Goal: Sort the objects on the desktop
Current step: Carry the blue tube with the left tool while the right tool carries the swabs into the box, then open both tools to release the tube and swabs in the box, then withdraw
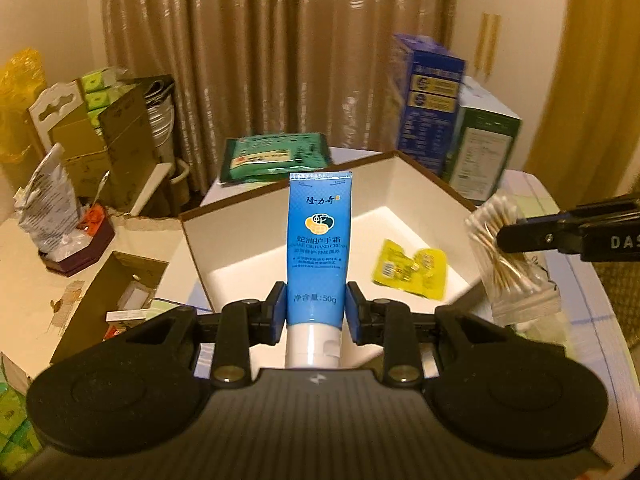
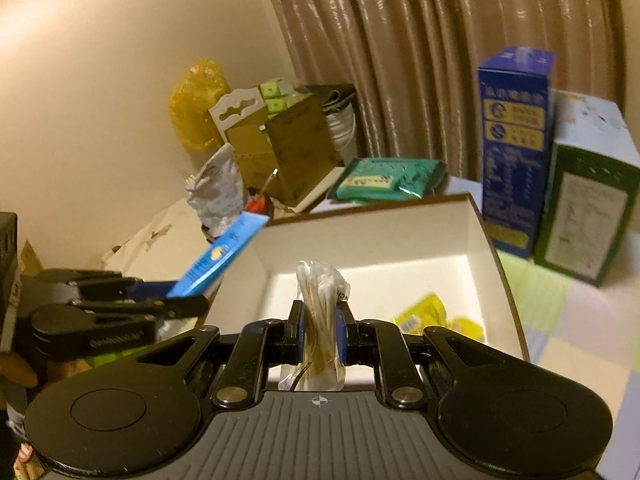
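My left tongs (image 1: 316,306) clamp a blue hand cream tube (image 1: 320,240) and my right tongs (image 2: 320,334) pinch a cotton swab bag (image 2: 320,300), both above the white box (image 1: 420,200) holding a yellow packet (image 1: 408,268).

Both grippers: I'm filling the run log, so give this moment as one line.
left gripper: shut on hand cream tube | right gripper: shut on cotton swab bag | white box: holds yellow packet

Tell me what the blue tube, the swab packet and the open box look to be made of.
Blue tube: glossy soft plastic, flat crimped end, white cap.
Swab packet: thin clear film, crinkled; sticks inside look wooden.
Open box: probably matte white cardboard, brown edges.
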Motion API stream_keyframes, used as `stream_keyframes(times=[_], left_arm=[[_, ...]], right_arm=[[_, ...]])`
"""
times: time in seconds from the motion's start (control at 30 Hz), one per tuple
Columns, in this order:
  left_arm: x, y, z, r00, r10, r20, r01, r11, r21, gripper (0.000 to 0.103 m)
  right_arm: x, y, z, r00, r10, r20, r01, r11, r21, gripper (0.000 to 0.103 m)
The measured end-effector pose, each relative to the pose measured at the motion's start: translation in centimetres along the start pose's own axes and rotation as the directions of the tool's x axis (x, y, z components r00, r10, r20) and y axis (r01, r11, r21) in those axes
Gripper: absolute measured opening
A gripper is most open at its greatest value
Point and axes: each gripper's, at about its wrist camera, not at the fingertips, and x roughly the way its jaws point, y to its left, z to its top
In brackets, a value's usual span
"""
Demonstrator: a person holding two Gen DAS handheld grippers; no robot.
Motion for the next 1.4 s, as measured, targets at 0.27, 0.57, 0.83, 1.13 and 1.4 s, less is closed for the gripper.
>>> stream_keyframes(times=[0.27,0.57,0.83,1.13,1.4], left_arm=[[4.7,1.7,1.5,0.998,0.027,-0.053,-0.029,0.999,-0.033,0.025],[11.4,2.6,1.9,0.987,0.043,-0.153,-0.044,0.999,-0.004,0.025],[16.7,2.5,2.4,0.970,0.069,-0.235,-0.051,0.995,0.080,0.026],[19.8,2.6,1.4,0.944,0.054,-0.325,-0.022,0.995,0.102,0.027],[19.9,3.5,1.5,0.941,0.048,-0.335,-0.018,0.996,0.091,0.032]], right_arm=[[6.4,-1.4,1.9,0.997,-0.036,-0.071,0.035,0.999,-0.004,0.012],[13.6,-3.7,1.6,0.980,-0.075,-0.184,0.081,0.996,0.028,0.012],[16.5,-5.3,1.3,0.966,-0.083,-0.246,0.100,0.993,0.059,0.012],[17.8,-5.4,1.4,0.959,-0.076,-0.274,0.097,0.993,0.063,0.012],[18.6,-5.3,1.3,0.954,-0.084,-0.288,0.104,0.993,0.057,0.012]])
